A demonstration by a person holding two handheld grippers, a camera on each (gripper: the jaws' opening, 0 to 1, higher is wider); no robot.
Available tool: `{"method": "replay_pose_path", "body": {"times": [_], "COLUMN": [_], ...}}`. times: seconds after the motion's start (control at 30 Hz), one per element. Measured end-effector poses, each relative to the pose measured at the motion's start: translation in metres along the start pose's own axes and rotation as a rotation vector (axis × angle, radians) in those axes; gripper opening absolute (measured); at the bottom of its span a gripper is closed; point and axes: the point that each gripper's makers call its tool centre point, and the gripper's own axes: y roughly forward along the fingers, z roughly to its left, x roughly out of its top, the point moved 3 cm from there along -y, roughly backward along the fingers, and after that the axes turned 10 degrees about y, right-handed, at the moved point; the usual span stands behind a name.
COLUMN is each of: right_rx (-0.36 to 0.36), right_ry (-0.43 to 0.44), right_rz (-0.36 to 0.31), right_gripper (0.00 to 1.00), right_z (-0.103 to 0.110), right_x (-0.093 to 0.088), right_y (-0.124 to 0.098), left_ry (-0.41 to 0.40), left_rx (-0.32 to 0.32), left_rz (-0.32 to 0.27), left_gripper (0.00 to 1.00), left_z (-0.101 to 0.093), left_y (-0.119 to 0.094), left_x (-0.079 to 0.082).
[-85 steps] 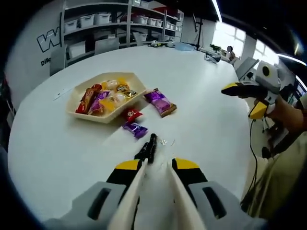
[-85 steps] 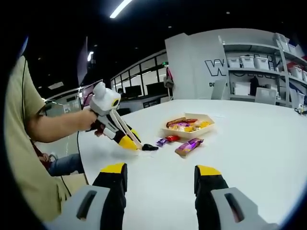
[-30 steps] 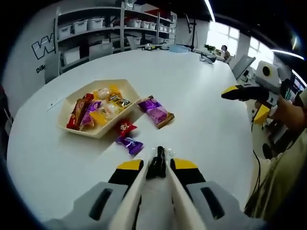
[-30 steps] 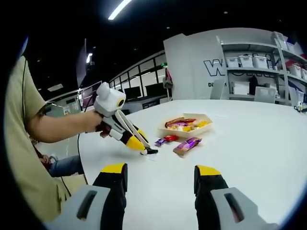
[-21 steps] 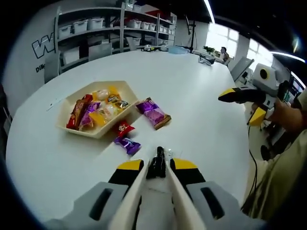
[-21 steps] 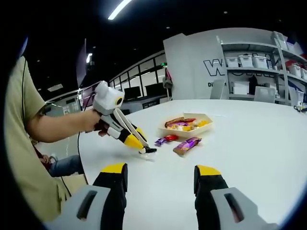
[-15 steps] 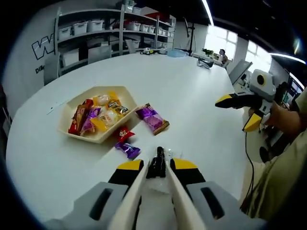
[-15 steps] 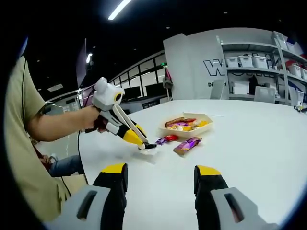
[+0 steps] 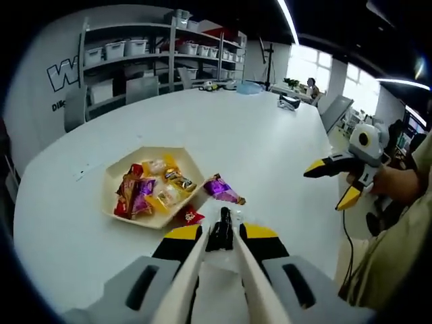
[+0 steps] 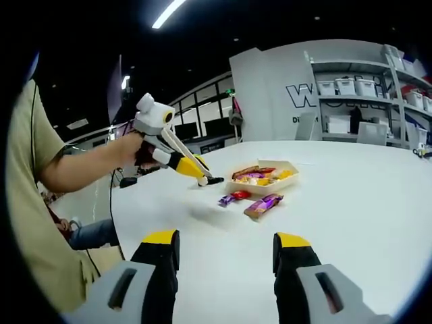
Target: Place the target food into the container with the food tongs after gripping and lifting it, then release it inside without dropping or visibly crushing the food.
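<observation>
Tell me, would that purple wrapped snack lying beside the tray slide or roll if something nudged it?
Probably slide. The purple snack lies flat on the smooth white table, so rolling seems unlikely. Its shiny wrapper looks slick and crinkly, so it likely feels light and might slip in a claw's grip.

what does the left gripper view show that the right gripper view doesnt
Left gripper view: the tray's contents seen from above, and the small dark piece pinched at the tong tips between its own shut jaws.

Right gripper view: the left hand-held gripper from the side, raised above the table near the tray, and the person's forearm.

Both: the beige tray of wrapped snacks, the purple packet beside it, the white table, the shelving.
</observation>
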Motion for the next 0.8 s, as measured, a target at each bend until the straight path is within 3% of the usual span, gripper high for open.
{"method": "replay_pose_path", "body": {"times": [0.4,0.8], "right_rx": [-0.003,-0.012], "right_ry": [0.0,0.001], "right_rz": [-0.004,-0.009], "right_gripper": [0.53,0.53], "right_z": [-0.001,-0.004], "right_x": [0.0,0.001], "right_y": [-0.002,-0.006], "left_ry": [0.0,0.009], "left_rx": [0.059,0.096], "left_rz": [-0.033,-0.032], "left_gripper": [0.2,0.2], "left_z": [0.041,0.065], "left_y": [-0.001,0.006], "left_x": [0.031,0.05]}}
